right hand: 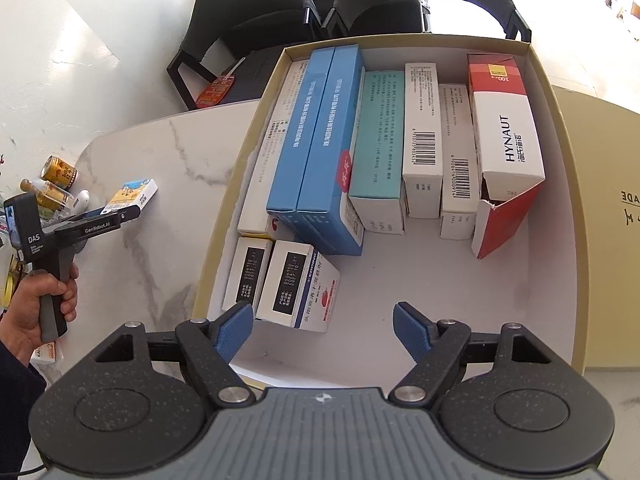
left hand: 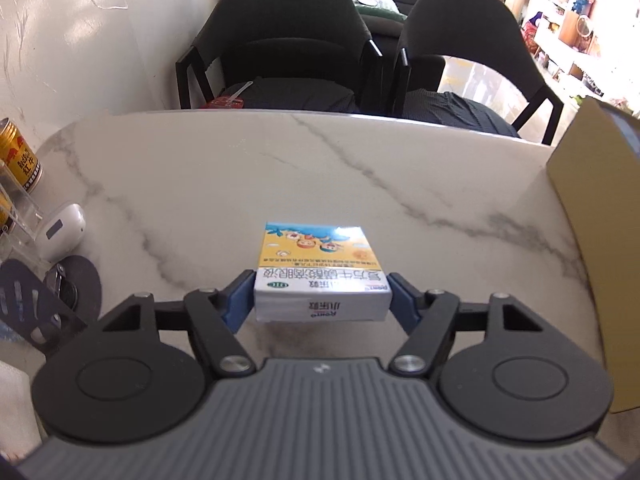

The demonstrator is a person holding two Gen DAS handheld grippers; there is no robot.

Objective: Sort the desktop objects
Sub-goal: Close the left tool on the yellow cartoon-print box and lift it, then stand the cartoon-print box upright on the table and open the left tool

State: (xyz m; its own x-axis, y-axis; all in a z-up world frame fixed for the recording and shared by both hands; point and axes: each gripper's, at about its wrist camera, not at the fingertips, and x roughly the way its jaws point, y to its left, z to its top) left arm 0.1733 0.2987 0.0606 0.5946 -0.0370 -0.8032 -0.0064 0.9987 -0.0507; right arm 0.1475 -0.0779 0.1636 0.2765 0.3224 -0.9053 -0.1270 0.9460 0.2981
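A: How far along is the sorting?

B: Well along, I'd judge. The tan storage box point(right hand: 560, 152) already holds about ten medicine cartons standing in rows: two blue ones point(right hand: 316, 136), a teal one, several white ones, and a red-and-white HYNAUT carton point(right hand: 508, 136) with a torn flap. There is bare floor left in the near right part of the box.

A: And what's in hand?

B: The left gripper point(left hand: 322, 294) is clenched on a small eye-drop carton point(left hand: 316, 264), its blue pads pressing both short ends. The carton hangs just above the marble bench point(left hand: 280, 160), off to the left of the box and well apart from it.

A: What does it look like?

B: A small flat box, white sides with Chinese print, a yellow and blue top with cartoon children (crisp edges, undented).

A: The other gripper?

B: The right gripper point(right hand: 322, 324) hovers over the box's near edge, released, nothing between its pads.

A: What's left?

B: This carton, plus clutter at the bench's left end: Red Bull cans point(left hand: 18, 156), a white device point(left hand: 64, 232).
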